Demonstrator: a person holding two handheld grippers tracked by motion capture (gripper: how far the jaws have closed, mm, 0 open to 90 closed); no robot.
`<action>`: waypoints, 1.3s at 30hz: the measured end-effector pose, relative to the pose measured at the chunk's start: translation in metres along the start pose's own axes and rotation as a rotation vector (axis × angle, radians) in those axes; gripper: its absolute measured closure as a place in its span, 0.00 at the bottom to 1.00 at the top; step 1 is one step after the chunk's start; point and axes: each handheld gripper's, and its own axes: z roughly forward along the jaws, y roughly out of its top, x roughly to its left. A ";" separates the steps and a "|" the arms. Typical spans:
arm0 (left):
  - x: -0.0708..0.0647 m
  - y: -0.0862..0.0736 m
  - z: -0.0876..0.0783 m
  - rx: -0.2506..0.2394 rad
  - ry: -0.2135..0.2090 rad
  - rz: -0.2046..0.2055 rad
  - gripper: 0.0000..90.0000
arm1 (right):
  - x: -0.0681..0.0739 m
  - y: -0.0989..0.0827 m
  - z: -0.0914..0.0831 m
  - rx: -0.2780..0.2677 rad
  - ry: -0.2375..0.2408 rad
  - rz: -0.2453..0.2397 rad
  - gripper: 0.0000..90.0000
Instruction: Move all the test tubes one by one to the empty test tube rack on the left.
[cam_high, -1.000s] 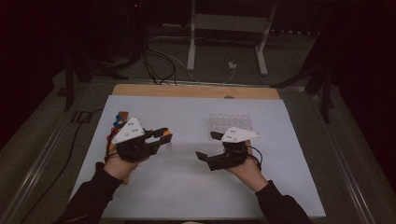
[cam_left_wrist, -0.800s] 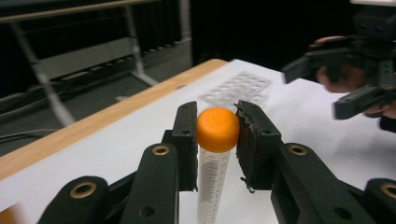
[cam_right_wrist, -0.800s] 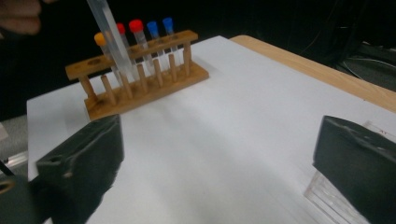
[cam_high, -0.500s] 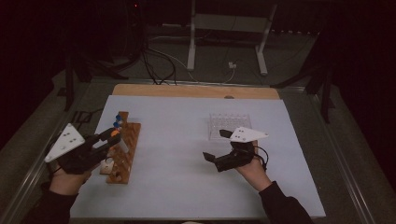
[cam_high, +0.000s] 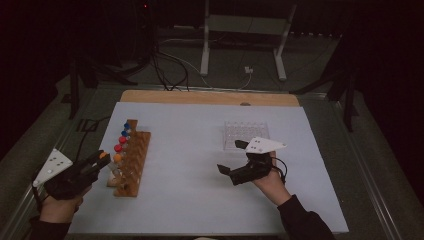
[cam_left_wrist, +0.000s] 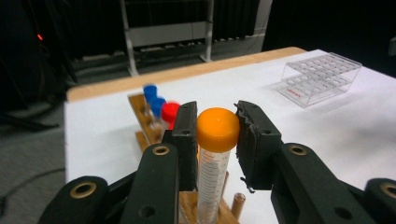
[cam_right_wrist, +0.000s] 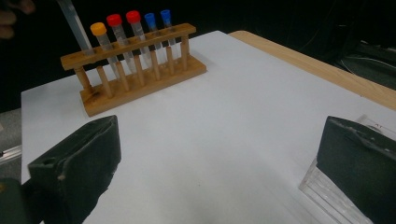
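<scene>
My left gripper (cam_high: 102, 157) (cam_left_wrist: 217, 123) is shut on the orange cap of a clear graduated tube (cam_left_wrist: 210, 177). It holds the tube tilted at the near end of a wooden rack (cam_high: 135, 162) (cam_right_wrist: 140, 81). The tube's lower part (cam_right_wrist: 74, 28) meets the rack's top rail at the end hole. The rack holds one orange-capped tube (cam_right_wrist: 98, 29), two red-capped and two blue-capped. My right gripper (cam_high: 231, 156) (cam_right_wrist: 219, 154) is open over the white mat, its jaws having just been opening, with nothing between them.
A clear plastic tube rack (cam_high: 246, 135) (cam_left_wrist: 322, 77) stands just beyond my right gripper. The white mat (cam_high: 190, 150) lies on a wooden board. Cables and a metal stand sit on the dark floor behind the table.
My left gripper has swung from the middle of the mat out to the left and come down at the rack's near end, tube still in it. The right hand has stayed put.
</scene>
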 end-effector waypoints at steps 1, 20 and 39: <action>0.000 -0.004 0.004 0.017 -0.003 -0.004 0.79 | 0.000 0.000 0.000 -0.001 0.001 0.000 0.00; 0.003 -0.028 0.017 0.093 0.005 -0.036 0.79 | -0.002 -0.001 -0.003 -0.002 0.004 0.009 0.00; -0.061 0.016 0.022 0.028 -0.310 0.051 0.03 | -0.005 -0.012 -0.009 -0.007 -0.008 0.006 0.00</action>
